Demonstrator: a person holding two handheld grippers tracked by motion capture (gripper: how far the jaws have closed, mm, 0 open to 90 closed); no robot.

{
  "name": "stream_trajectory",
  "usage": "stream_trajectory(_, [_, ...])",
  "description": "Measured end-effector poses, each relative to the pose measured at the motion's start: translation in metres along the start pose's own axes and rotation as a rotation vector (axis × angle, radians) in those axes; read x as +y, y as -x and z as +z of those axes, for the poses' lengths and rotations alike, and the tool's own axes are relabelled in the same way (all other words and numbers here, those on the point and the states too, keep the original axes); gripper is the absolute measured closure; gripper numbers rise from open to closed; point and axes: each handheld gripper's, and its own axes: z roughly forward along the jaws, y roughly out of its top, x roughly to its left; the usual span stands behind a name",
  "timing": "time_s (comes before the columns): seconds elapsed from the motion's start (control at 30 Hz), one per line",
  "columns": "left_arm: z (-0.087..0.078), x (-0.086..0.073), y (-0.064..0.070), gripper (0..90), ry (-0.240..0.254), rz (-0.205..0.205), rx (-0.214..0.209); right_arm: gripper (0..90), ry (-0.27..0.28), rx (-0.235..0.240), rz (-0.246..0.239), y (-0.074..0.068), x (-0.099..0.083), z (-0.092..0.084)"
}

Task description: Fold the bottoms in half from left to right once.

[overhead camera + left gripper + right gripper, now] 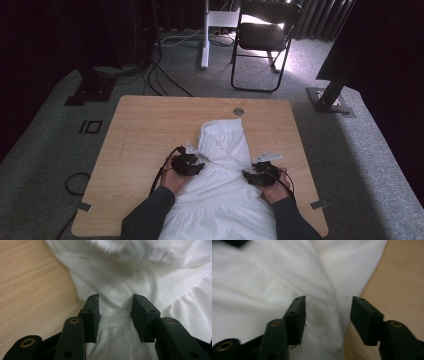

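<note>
I have a white garment spread on the wooden table, lying lengthwise away from me, its gathered lower part hanging off the near edge at my lap and its narrow upper part reaching toward the far edge. I keep one gripper on each side of it, at the place where it narrows, so I can work both edges evenly.

My left gripper sits at the cloth's left edge. In the left gripper view its jaws stand apart with a soft ridge of fabric rising between them; the pads do not look pressed onto it, so I judge this one released. My right gripper sits at the right edge. In the right gripper view its jaws gape wider, over the cloth's border where white meets bare wood, and nothing is pinched there either.

The fabric is thin, matte and limp; it takes shallow creases and soft rolls, and near me it bunches into small ruffles. The folded top forms a rounded, hood-like lump. The tabletop is smooth, pale wood grain with rounded corners and a small round metal cap near the far edge. I expect the cloth to slide easily on it, so any next pinch needs a decent bite of fabric.
</note>
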Motion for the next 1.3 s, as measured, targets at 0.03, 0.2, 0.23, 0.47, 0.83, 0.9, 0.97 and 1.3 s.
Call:
stream_trajectory(0.03, [0.0,-0.002,0.0,59.2,0.009,-0.003,0.0,41.7,0.027,0.0,-0.006,-0.002,0.007,-0.004])
stream_trajectory(0.2, [0.0,-0.005,0.004,60.0,0.027,0.0,0.025,37.8,0.065,0.044,-0.106,-0.027,0.042,0.001])
stream_trajectory(0.23, [0.0,-0.006,0.005,60.0,0.034,-0.003,0.027,37.0,0.058,0.047,-0.132,-0.032,0.046,0.006])
stream_trajectory(0.47, [-0.003,-0.012,0.008,61.0,0.053,-0.009,0.034,51.3,-0.045,0.05,-0.278,-0.057,0.071,0.065])
stream_trajectory(0.83, [-0.005,-0.016,0.011,62.3,0.064,-0.015,0.034,85.8,0.068,-0.057,0.056,0.057,0.103,0.059])
stream_trajectory(0.9, [-0.005,-0.016,0.011,62.3,0.064,-0.015,0.035,83.1,0.037,-0.076,0.078,0.068,0.099,0.071])
stream_trajectory(0.97, [-0.005,-0.016,0.011,62.3,0.064,-0.015,0.035,78.9,-0.012,-0.094,0.096,0.073,0.092,0.084])
stream_trajectory(1.3, [-0.018,0.004,0.008,56.6,-0.038,0.038,0.031,50.4,0.082,-0.177,0.208,0.076,0.089,0.06])
